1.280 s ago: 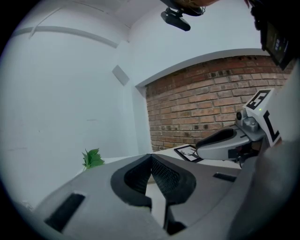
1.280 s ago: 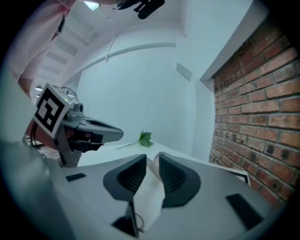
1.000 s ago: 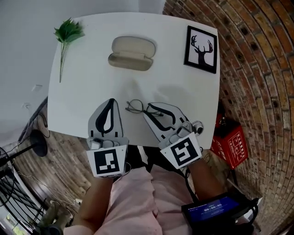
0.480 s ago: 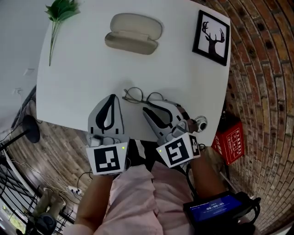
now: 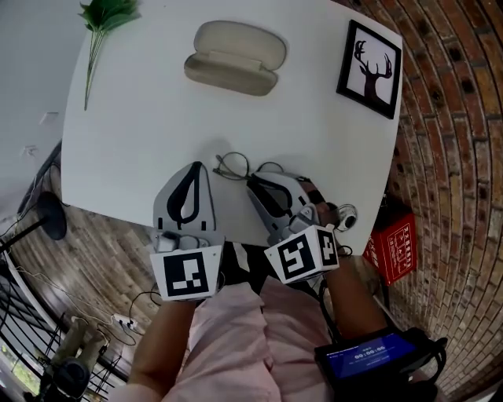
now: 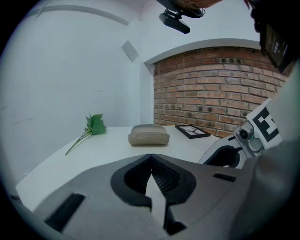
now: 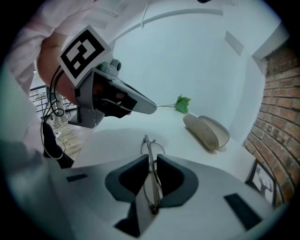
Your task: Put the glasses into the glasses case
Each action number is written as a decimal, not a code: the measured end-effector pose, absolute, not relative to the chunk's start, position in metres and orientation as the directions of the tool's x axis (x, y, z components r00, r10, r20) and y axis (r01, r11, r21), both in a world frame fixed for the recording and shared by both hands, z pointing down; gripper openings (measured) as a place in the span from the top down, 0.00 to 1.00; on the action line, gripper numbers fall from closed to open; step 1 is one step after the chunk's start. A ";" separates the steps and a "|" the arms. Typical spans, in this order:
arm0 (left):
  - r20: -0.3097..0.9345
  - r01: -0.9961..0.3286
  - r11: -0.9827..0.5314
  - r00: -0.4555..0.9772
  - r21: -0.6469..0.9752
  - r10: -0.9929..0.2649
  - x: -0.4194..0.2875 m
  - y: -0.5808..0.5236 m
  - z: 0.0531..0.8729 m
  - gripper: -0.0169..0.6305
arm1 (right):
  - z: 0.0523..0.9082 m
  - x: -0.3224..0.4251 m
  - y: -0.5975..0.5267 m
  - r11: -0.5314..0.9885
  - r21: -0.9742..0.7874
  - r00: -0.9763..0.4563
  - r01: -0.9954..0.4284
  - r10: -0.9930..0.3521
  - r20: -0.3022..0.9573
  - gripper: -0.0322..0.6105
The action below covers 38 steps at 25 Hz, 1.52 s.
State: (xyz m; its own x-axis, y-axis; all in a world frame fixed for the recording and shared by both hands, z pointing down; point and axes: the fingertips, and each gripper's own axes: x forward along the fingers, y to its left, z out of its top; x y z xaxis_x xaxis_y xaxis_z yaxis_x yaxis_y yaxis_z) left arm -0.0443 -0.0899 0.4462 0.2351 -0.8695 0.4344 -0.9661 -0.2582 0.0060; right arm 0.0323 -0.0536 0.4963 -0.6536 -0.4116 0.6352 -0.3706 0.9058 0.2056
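Thin wire-rimmed glasses [image 5: 233, 166] lie on the white table [image 5: 141, 133] near its front edge. My right gripper [image 5: 253, 182] has just been closing and its jaws now pinch the frame, which runs edge-on between them in the right gripper view, glasses [image 7: 148, 143], gripper [image 7: 149, 158]. One lens sticks out past the tips. My left gripper [image 5: 196, 166] rests just left of the glasses, shut with nothing in it [image 6: 151, 158]. The beige glasses case [image 5: 234, 59] lies open at the table's far side, also in the gripper views [image 6: 148, 135] [image 7: 208, 131].
A framed deer picture [image 5: 369, 69] lies at the far right corner. A green leafy sprig [image 5: 98, 23] lies at the far left. Beyond the table's right edge a red box [image 5: 393, 243] sits on the brick floor.
Both grippers have come down toward the table. The right jaws, which stood wider beside the glasses, have narrowed onto the frame. The case has not moved.
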 end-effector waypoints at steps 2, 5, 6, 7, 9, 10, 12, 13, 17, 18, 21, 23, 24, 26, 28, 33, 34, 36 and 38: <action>0.438 -0.966 -0.258 0.234 0.006 -0.868 -0.046 -0.092 0.447 0.96 | 0.499 0.032 -0.054 0.908 0.206 -0.647 -0.364 -0.406 0.646 0.86; 0.436 -0.967 -0.256 0.233 0.006 -0.869 -0.049 -0.095 0.447 0.96 | 0.501 0.029 -0.054 0.915 0.202 -0.648 -0.349 -0.391 0.654 0.89; 0.436 -0.967 -0.255 0.232 0.007 -0.870 -0.050 -0.095 0.447 0.96 | 0.502 0.029 -0.054 0.917 0.198 -0.649 -0.346 -0.386 0.655 0.90; 0.436 -0.967 -0.255 0.232 0.007 -0.869 -0.050 -0.096 0.447 0.96 | 0.502 0.029 -0.054 0.918 0.196 -0.650 -0.344 -0.384 0.656 0.90; 0.438 -0.966 -0.257 0.234 0.005 -0.868 -0.051 -0.097 0.448 0.96 | 0.502 0.029 -0.055 0.918 0.196 -0.650 -0.346 -0.385 0.655 0.91; 0.437 -0.966 -0.259 0.235 0.003 -0.868 -0.051 -0.098 0.448 0.96 | 0.502 0.029 -0.057 0.916 0.197 -0.649 -0.349 -0.388 0.654 0.91; 0.429 -0.966 -0.260 0.235 0.000 -0.872 -0.053 -0.101 0.445 0.96 | 0.498 0.028 -0.060 0.912 0.203 -0.648 -0.357 -0.398 0.649 0.91; 0.421 -0.965 -0.261 0.235 -0.002 -0.876 -0.054 -0.103 0.442 0.96 | 0.495 0.027 -0.062 0.910 0.205 -0.648 -0.361 -0.403 0.646 0.91; 0.380 -0.963 -0.268 0.242 -0.016 -0.893 -0.058 -0.111 0.419 0.96 | 0.470 0.026 -0.074 0.894 0.233 -0.647 -0.382 -0.439 0.624 0.91; 0.367 -0.963 -0.270 0.244 -0.020 -0.898 -0.059 -0.113 0.411 0.96 | 0.461 0.025 -0.078 0.889 0.246 -0.647 -0.387 -0.452 0.614 0.91; 0.327 -0.961 -0.276 0.252 -0.031 -0.911 -0.062 -0.121 0.383 0.96 | 0.429 0.025 -0.095 0.870 0.285 -0.647 -0.403 -0.491 0.583 0.91; 0.298 -0.960 -0.279 0.256 -0.036 -0.920 -0.064 -0.127 0.365 0.96 | 0.407 0.025 -0.109 0.854 0.313 -0.646 -0.415 -0.519 0.560 0.91; 0.279 -0.959 -0.281 0.259 -0.044 -0.925 -0.065 -0.132 0.356 0.96 | 0.396 0.026 -0.118 0.845 0.332 -0.646 -0.420 -0.535 0.544 0.91; 0.231 -0.956 -0.285 0.263 -0.069 -0.937 -0.071 -0.147 0.339 0.96 | 0.375 0.026 -0.139 0.823 0.375 -0.648 -0.427 -0.568 0.508 0.91; 0.201 -0.957 -0.279 0.259 -0.075 -0.945 -0.077 -0.158 0.323 0.96 | 0.355 0.026 -0.157 0.807 0.403 -0.647 -0.432 -0.588 0.485 0.91; 0.174 -0.959 -0.275 0.260 -0.067 -0.950 -0.090 -0.173 0.303 0.96 | 0.323 0.023 -0.183 0.782 0.435 -0.631 -0.445 -0.619 0.467 0.91; 0.174 -0.959 -0.277 0.262 -0.066 -0.949 -0.092 -0.175 0.304 0.96 | 0.319 0.021 -0.187 0.780 0.438 -0.630 -0.447 -0.622 0.464 0.91; 0.178 -0.956 -0.284 0.268 -0.071 -0.947 -0.095 -0.178 0.308 0.96 | 0.317 0.019 -0.194 0.777 0.443 -0.627 -0.447 -0.625 0.465 0.91; 0.190 -0.955 -0.288 0.271 -0.066 -0.944 -0.098 -0.183 0.313 0.96 | 0.320 0.016 -0.201 0.778 0.447 -0.624 -0.441 -0.624 0.471 0.91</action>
